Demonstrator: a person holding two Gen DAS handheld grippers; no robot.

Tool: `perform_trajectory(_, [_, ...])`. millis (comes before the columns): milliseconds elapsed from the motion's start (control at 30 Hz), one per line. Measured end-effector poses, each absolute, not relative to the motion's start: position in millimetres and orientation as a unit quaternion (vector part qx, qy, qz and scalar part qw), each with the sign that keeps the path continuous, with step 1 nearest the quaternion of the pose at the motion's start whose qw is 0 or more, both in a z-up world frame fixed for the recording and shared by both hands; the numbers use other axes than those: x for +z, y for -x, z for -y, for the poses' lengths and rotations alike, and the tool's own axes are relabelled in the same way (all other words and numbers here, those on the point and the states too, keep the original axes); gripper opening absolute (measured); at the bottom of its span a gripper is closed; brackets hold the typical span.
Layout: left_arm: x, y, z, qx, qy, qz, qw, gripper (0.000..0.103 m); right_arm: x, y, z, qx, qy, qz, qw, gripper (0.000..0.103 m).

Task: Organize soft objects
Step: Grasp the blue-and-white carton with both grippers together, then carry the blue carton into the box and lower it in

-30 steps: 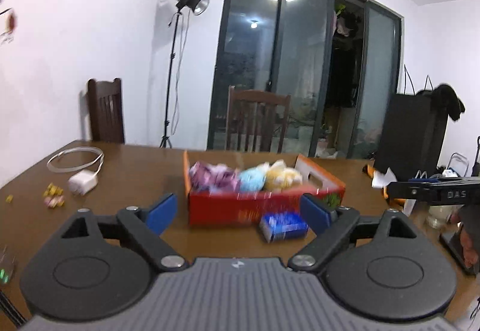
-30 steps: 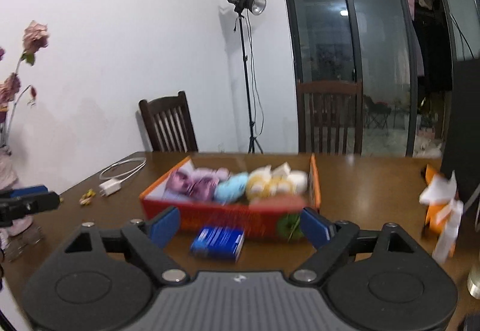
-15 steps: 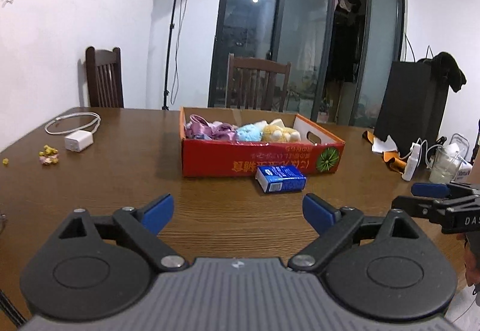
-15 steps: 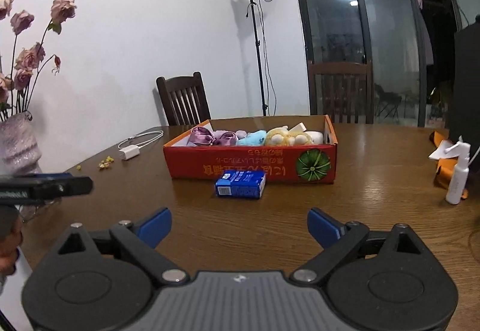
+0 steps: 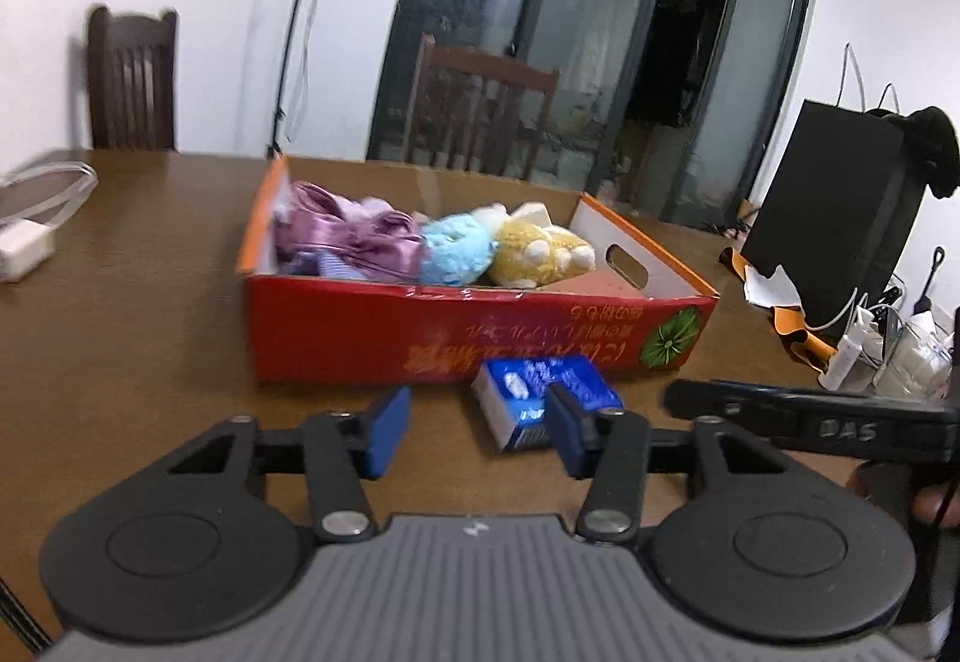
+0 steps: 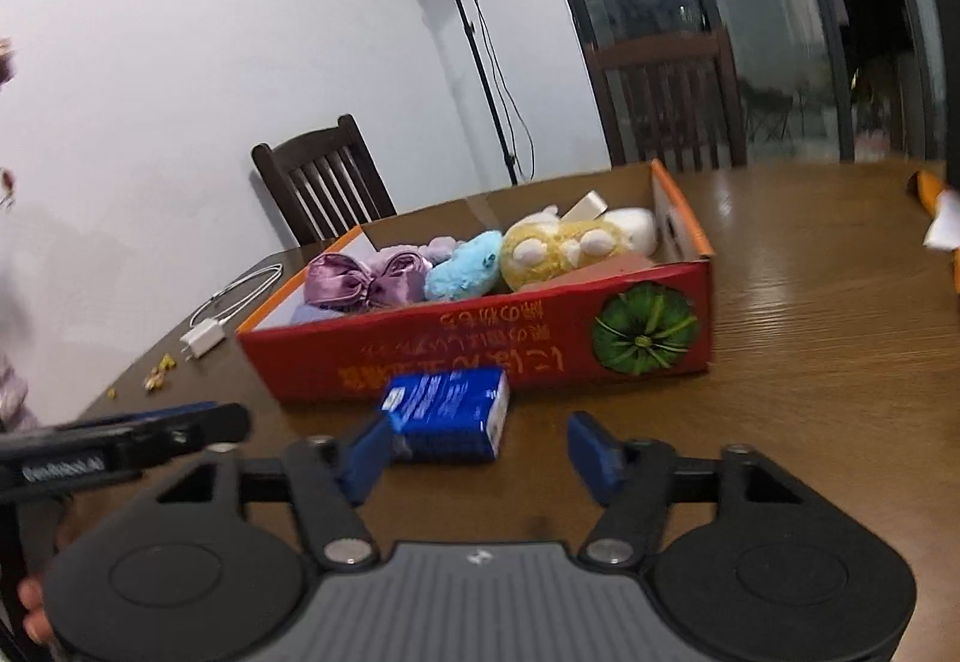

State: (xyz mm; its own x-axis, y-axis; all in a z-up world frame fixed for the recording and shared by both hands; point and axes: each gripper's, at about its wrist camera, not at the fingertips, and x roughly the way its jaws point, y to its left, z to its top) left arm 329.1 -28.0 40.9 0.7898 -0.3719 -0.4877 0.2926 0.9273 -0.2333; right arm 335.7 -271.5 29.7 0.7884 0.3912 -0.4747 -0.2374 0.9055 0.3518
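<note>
So both my claws, left gripper (image 5: pixel 474 437) and right gripper (image 6: pixel 477 452), have just been narrowing, nothing pinched yet. The small blue tissue pack (image 6: pixel 447 413) lies just ahead, long side across, against the red cardboard box (image 6: pixel 480 350) front wall. Neither's clearly nearer.

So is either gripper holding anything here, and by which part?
Nothing is held. The left gripper and right gripper have just been closing, their jaws apart and empty; the blue packet lies untouched on the table.
</note>
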Motion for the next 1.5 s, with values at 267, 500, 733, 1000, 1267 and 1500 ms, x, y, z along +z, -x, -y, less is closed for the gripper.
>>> perform_trajectory(267, [12,-394,48,-0.226,0.12,-0.334,0.907,0.037,13,-397,255,0.18,-0.149,-0.302,0.924,0.034])
perform_trajectory(500, [-4,-404,36,-0.24,0.174,-0.353,0.888,0.029,-4,-408,265,0.195,-0.197,-0.32,0.906,0.027])
perform_trajectory(733, [1,-401,35,-0.228,0.185,-0.36,0.886,0.023,-4,-402,264,0.196,-0.204,-0.32,0.904,0.022])
perform_trajectory(1000, [20,-312,27,-0.234,0.164,-0.344,0.894,0.021,15,-324,259,0.229,-0.185,-0.325,0.899,0.021])
perform_trajectory(1267, [20,-237,18,-0.225,0.182,-0.349,0.892,0.021,24,-245,252,0.251,-0.161,-0.325,0.897,0.021])
perform_trajectory(1500, [8,-229,14,-0.218,0.186,-0.358,0.889,0.029,14,-232,247,0.242,-0.165,-0.338,0.894,0.023])
